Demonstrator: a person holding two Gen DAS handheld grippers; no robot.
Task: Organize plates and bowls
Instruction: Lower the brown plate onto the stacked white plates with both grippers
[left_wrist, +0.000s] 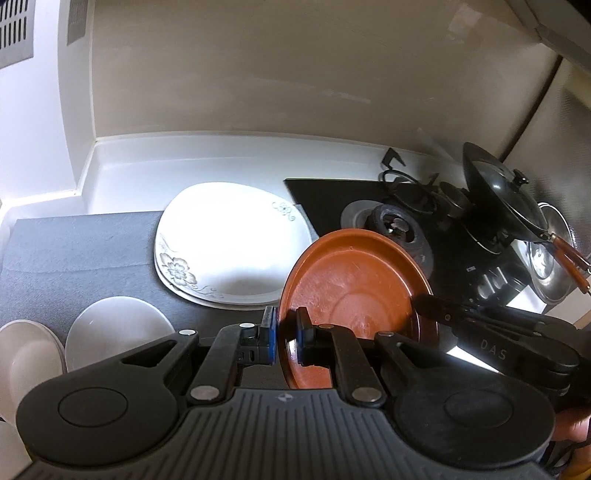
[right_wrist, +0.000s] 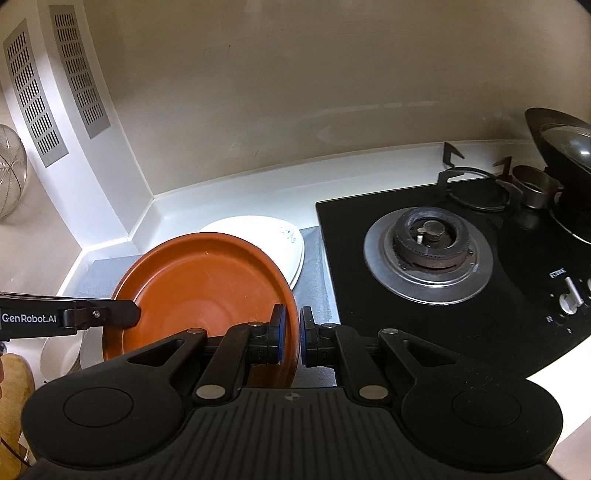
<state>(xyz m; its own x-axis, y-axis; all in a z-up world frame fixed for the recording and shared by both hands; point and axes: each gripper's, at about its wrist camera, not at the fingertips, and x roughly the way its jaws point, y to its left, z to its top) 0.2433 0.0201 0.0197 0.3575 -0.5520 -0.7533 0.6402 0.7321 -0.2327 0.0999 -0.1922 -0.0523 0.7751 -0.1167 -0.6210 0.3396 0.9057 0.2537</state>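
A brown-red plate (left_wrist: 351, 284) is held in the air between both grippers, above the grey mat (left_wrist: 74, 251). My left gripper (left_wrist: 286, 332) is shut on its left rim. My right gripper (right_wrist: 291, 332) is shut on its right rim; the plate also shows in the right wrist view (right_wrist: 199, 288). A stack of white square plates with a flower print (left_wrist: 229, 240) lies on the mat behind it and shows in the right wrist view (right_wrist: 280, 236). Two white bowls (left_wrist: 114, 328) (left_wrist: 26, 358) sit at the mat's front left.
A black gas hob (right_wrist: 461, 295) with a burner (right_wrist: 428, 240) is to the right. A dark wok with a lid (left_wrist: 502, 195) and a steel pot (left_wrist: 550, 258) stand on its far side. The wall and a white upstand close the back.
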